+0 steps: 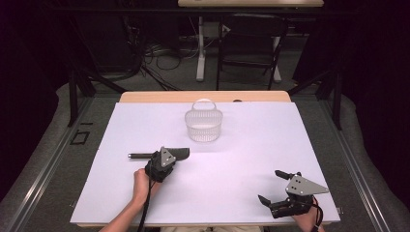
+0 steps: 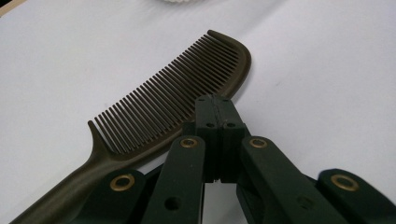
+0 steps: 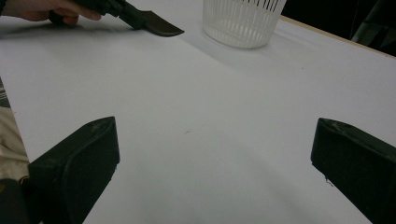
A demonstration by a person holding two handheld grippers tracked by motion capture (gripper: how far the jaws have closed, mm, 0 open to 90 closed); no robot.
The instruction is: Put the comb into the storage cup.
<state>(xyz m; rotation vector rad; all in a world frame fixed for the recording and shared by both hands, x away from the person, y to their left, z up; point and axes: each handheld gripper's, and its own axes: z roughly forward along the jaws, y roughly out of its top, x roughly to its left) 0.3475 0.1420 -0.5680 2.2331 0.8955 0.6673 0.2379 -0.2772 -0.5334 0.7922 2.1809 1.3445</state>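
Pinching the comb [image 2: 177, 100] mid-sheet, left tongs [image 2: 215, 105]; right tongs [image 1: 273, 186] spread near the table [image 1: 203, 96] front edge

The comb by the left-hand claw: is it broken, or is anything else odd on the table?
Nothing stands out. The comb looks whole, teeth even, with the left gripper shut on its spine. The white basket stands upright, and the right gripper hangs open.
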